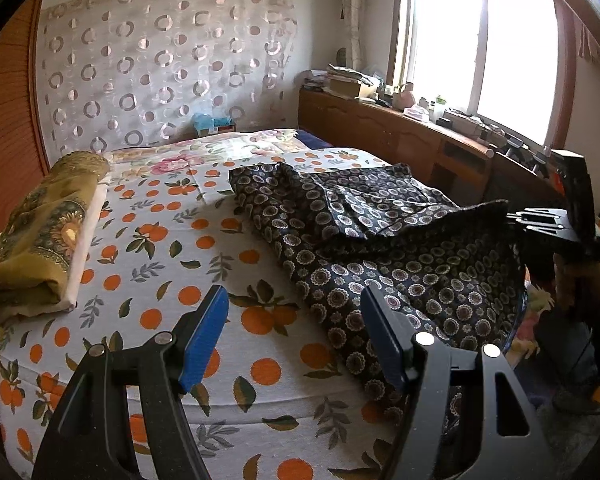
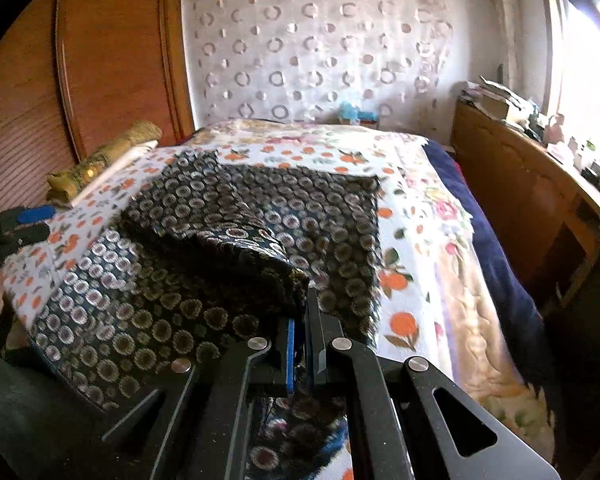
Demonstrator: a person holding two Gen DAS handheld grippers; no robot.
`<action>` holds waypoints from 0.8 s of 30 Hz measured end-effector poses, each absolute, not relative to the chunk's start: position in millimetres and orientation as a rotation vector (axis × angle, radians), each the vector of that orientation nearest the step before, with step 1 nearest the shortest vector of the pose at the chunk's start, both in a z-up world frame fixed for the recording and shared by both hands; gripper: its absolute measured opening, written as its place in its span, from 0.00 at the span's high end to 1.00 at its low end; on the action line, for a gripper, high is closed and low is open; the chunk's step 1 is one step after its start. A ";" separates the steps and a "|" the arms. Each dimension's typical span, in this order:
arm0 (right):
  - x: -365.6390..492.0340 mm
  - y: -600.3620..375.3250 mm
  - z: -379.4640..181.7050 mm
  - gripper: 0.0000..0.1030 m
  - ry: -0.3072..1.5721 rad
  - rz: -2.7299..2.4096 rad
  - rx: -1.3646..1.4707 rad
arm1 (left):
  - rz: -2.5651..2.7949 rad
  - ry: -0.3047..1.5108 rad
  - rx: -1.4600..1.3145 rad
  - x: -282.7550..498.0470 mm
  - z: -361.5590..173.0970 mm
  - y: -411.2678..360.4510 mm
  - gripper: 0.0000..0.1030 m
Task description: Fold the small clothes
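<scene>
Right tool [image 2: 300, 320] pinches crumpled, floral-print black garment [image 2: 228, 216].

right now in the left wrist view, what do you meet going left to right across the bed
folded olive floral cloth at the left edge → bare orange-print bedsheet → dark floral-print garment → right claw shut on the garment's lifted edge. The open left claw hovers in the foreground.

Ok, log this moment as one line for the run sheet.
step: fold in progress | right gripper: shut on dark patterned garment, edge lifted | left gripper: open, empty, above bed | folded olive cloth: set aside
</scene>
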State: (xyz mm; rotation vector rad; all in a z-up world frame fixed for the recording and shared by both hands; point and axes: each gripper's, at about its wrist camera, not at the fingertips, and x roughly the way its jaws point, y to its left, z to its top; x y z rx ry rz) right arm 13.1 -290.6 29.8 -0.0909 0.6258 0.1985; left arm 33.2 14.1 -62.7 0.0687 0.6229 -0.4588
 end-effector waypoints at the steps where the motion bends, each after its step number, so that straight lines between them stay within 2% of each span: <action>1: 11.9 -290.4 31.8 0.97 0.631 0.195 -0.091 | -0.460 0.625 0.068 33.5 -63.1 13.8 0.33; 10: 7.6 -302.1 32.7 0.96 0.661 0.166 -0.083 | -0.463 0.632 0.074 36.3 -66.5 8.8 0.33; 15: -5.4 -296.7 55.0 0.63 0.607 0.157 -0.121 | -0.462 0.632 0.072 36.4 -66.7 9.1 0.33; 17: -10.9 -292.1 66.9 0.54 0.573 0.180 -0.125 | -0.461 0.632 0.069 36.1 -67.4 8.1 0.33; 24: 11.4 -253.3 76.7 0.52 0.570 0.283 -0.181 | -0.464 0.642 0.074 36.3 -71.0 6.5 0.33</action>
